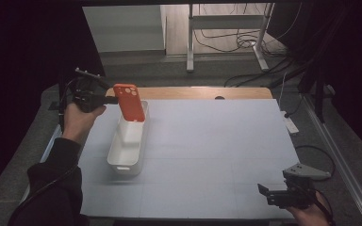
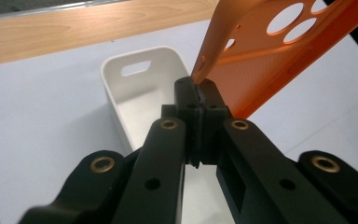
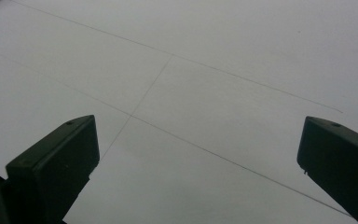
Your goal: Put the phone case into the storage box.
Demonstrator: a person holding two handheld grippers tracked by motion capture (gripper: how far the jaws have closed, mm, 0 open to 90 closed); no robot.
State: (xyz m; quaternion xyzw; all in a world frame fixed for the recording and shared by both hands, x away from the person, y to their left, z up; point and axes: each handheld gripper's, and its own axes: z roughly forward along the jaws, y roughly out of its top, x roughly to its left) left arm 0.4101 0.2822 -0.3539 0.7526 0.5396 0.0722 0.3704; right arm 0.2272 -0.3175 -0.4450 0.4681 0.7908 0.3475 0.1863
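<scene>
Orange phone case point(image 1: 130, 103) is up in the air, tilted, its lower end hanging just over the far end of the white bin point(image 1: 127, 146), camera cut-outs at the top! In the left gripper view the case point(image 2: 279, 56) shows its hollow inner side, and you can see its thin edge pinched right between the black pads, jaws clamped tight on that rim. That's the left gripper point(image 1: 109, 100) doing the work, coming in level from the left of the high view, the person's hand point(image 1: 78, 120) wrapped around its body, dark sleeve trailing down to the bottom edge. Below it, the white bin point(image 2: 140, 88) sits long and narrow on the pale grey table mat point(image 1: 217, 150), a handle slot cut in its far wall, nothing visible inside it. Beyond the mat, a strip of wooden tabletop point(image 1: 193, 92) runs along the far side. Over at the near right corner, well apart from all this, the right gripper point(image 1: 264, 194) hovers low above the mat, its jaws spread wide with nothing between them, bare mat point(image 3: 191, 93) and faint seam lines under it.
</scene>
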